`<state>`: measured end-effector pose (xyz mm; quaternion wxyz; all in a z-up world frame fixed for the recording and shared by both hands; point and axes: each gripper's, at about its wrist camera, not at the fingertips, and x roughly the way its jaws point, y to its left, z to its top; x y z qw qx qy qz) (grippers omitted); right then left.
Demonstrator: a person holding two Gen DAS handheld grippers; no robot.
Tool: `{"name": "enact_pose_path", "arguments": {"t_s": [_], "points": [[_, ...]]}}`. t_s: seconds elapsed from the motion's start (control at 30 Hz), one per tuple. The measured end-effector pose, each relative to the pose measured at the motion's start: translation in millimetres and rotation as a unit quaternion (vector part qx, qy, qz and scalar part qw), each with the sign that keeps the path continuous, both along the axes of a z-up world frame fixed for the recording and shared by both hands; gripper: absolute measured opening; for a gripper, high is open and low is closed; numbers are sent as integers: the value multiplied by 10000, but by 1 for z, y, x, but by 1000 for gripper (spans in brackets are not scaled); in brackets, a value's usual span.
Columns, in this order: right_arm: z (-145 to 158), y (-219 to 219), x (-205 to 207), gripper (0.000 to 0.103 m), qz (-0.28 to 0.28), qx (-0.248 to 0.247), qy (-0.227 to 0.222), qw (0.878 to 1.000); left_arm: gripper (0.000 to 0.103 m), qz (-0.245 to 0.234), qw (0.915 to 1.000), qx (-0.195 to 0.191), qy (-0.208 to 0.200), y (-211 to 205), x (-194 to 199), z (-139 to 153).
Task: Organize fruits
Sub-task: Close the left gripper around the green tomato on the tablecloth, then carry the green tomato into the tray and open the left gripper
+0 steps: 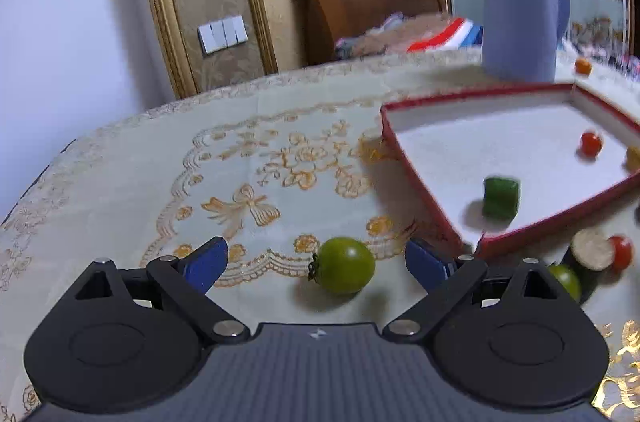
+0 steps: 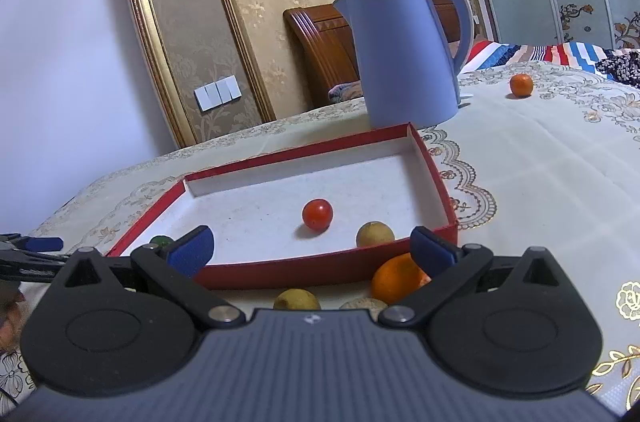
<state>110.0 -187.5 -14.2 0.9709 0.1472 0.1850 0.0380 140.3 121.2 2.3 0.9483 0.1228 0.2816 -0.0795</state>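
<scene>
Green tomato (image 1: 346, 265) low centre of frame, on the tablecloth (image 1: 160, 162) left of the red tray (image 1: 416, 174), squarely between the wide-open, empty left gripper (image 1: 316, 262); stem pointing left. Right gripper (image 2: 312, 248) likewise open, empty, facing the tray.

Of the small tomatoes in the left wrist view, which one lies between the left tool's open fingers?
The green tomato on the tablecloth, between the left tool fingers. One red tomato sits inside the red tray; another red one lies outside it.

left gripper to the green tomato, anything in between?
Nothing: left wrist view shows bare tablecloth between the open left gripper and green tomato.
</scene>
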Motion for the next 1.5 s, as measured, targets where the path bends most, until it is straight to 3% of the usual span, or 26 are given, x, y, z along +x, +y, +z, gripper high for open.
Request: {"name": "enact_pose_path", "arguments": {"t_s": [0.1,0.17,0.4,0.47,0.67,0.83,1.03,1.2,1.3,1.37,1.4,1.5], "points": [[0,0,-1,103,-1,4,4,10000,90,-46,9998,2,181,-1,6,-8],[0,0,-1,103,-4,11,-9,10000,48,-100,9996,-112,245,2,5,-8],[0,0,-2,103,-12,-4,-19,10000,46,-24,9974,-536,472,10,9,-9],[0,0,-1,103,-8,-15,-23,10000,34,-41,9969,-615,487,10,8,-8],[1,3,-4,103,-36,-109,-93,9999,34,29,9976,-519,459,2,5,-7],[1,1,-4,103,-72,-88,-106,9999,34,-79,9964,-816,214,-2,-9,13],[1,2,-4,103,-83,-90,-91,9999,34,-510,9951,-837,-87,-50,5,48],[0,1,-3,103,-56,-54,-42,10000,36,-539,9969,-533,-203,-105,45,44],[0,0,-2,103,-54,-26,-33,10000,40,-528,9980,-276,-232,-124,53,34],[0,-1,-2,103,-44,-11,-32,10000,56,-543,9978,-363,-148,-124,52,31],[0,-1,-2,103,-36,-3,-24,10000,70,-575,9973,-423,-143,-121,51,30],[-1,-2,-2,103,-44,16,-14,10000,77,-325,9986,-386,-180,-112,45,29]]}}
